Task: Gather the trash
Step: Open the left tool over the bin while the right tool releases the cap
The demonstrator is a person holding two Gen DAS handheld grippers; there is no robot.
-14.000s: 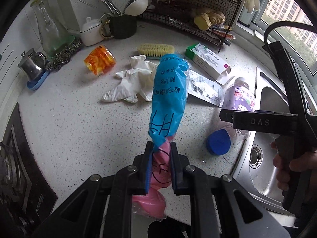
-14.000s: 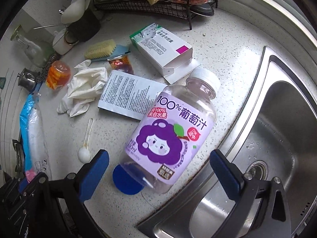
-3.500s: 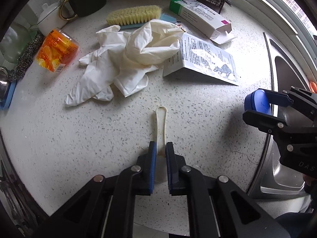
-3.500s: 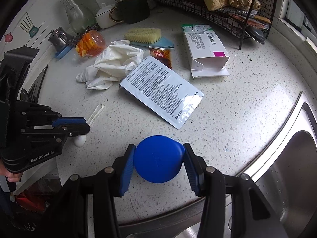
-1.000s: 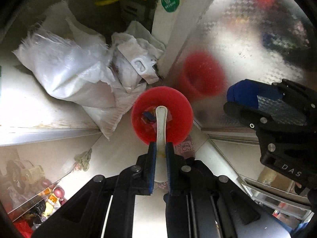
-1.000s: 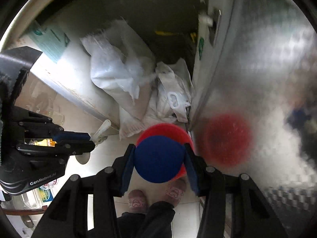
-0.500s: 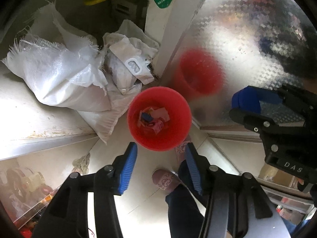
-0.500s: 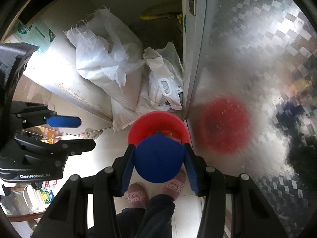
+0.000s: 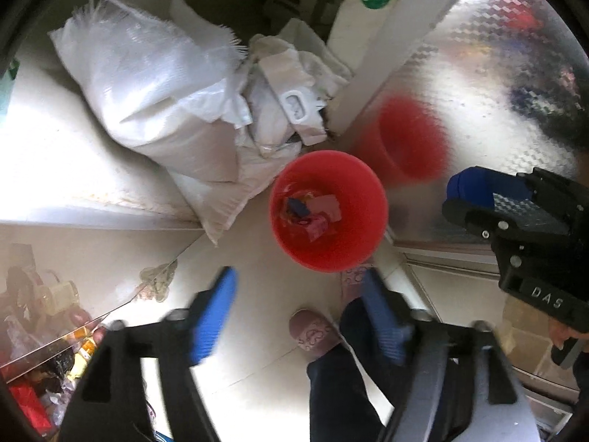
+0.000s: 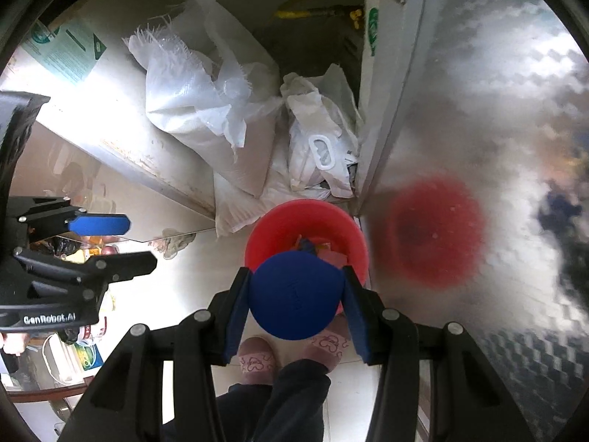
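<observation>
A red bin (image 9: 362, 184) stands on the floor with several scraps of trash (image 9: 313, 211) inside; it also shows in the right wrist view (image 10: 279, 217). My left gripper (image 9: 300, 287) is open and empty, above the bin's near side; it shows at the left of the right wrist view (image 10: 110, 239). My right gripper (image 10: 294, 298) is shut on a blue bottle cap (image 10: 294, 294), held over the bin's near rim. The cap (image 9: 467, 188) shows in the left wrist view to the right of the bin.
White sacks and bags (image 9: 158, 92) lie behind the bin by a cupboard (image 9: 36, 184). A shiny patterned metal door (image 10: 478, 147) stands at the right and mirrors the bin. The person's slippered feet (image 10: 257, 361) are below the grippers.
My left gripper opened and the white spoon it held a second ago is gone from its jaws. Both grippers shifted a little over the bin. The right still holds the cap.
</observation>
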